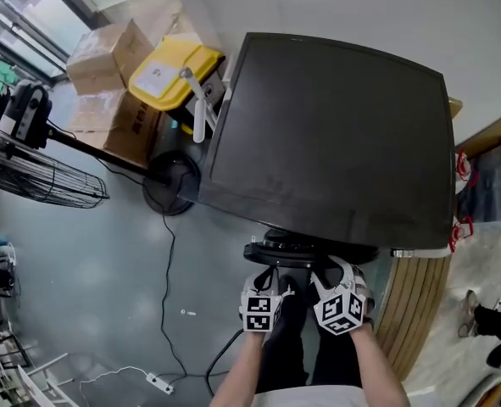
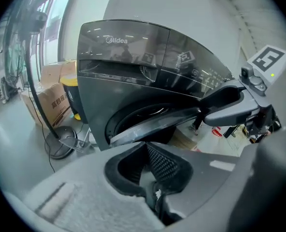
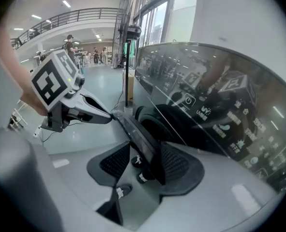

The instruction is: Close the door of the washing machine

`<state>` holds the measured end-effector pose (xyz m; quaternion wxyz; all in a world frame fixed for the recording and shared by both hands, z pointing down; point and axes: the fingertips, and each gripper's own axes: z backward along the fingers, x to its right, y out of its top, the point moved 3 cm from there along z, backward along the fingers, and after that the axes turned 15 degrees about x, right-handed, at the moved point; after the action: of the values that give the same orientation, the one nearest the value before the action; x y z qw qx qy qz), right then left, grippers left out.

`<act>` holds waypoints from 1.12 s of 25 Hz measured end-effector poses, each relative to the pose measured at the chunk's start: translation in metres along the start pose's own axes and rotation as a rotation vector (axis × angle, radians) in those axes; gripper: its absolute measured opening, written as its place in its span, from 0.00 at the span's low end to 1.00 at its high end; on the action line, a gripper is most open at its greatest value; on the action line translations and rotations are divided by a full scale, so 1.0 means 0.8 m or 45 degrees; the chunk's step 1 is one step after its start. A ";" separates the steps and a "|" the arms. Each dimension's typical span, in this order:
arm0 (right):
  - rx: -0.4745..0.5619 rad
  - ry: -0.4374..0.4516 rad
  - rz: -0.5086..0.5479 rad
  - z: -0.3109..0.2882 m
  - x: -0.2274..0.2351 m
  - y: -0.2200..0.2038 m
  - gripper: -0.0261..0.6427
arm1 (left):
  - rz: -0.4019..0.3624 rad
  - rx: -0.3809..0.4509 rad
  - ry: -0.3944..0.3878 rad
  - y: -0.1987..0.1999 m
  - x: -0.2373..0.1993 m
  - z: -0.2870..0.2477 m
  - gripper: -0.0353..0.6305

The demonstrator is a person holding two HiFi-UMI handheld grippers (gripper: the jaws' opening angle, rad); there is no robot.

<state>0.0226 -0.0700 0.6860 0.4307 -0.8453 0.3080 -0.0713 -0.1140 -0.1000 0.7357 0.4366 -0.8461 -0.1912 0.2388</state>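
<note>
Below the head camera, the left gripper (image 1: 274, 276) and right gripper (image 1: 328, 271) meet the ajar door (image 1: 305, 249) at the washing machine (image 1: 326, 134) front. Left gripper view: jaws pressed together, empty, just short of the door's rim. Right gripper view: jaws apart, the rim standing between them.

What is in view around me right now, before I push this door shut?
washing machine: one, dark grey, centre
door: one, dark, ajar at the machine's front
cardboard boxes: two seen, brown, left of the machine
yellow container: one, between boxes and machine
fan: one, black, floor at left
power strip: one, white, floor, lower left
slatted panel: one, pale wood, right of the machine
left gripper: grey, jaws shut, empty, tip at the door's edge
right gripper: grey, jaws apart, door's edge between them
</note>
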 end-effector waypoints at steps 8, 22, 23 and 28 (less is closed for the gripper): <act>0.267 -0.250 -0.355 0.036 0.010 0.009 0.14 | 0.036 0.119 0.024 0.009 -0.007 -0.019 0.06; 0.448 -0.550 -1.132 0.025 0.047 -0.044 0.04 | 0.036 0.173 -0.012 0.030 -0.016 -0.050 0.06; 0.446 -0.551 -1.126 0.023 0.049 -0.044 0.04 | 0.041 0.177 -0.009 0.031 -0.017 -0.052 0.06; 0.447 -0.565 -1.128 0.019 0.052 -0.043 0.04 | 0.038 0.187 -0.010 0.038 -0.028 -0.058 0.06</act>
<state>0.0776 -0.0693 0.6971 0.5494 -0.8043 -0.1941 -0.1165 -0.1021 -0.1588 0.7395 0.4932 -0.8136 -0.1620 0.2620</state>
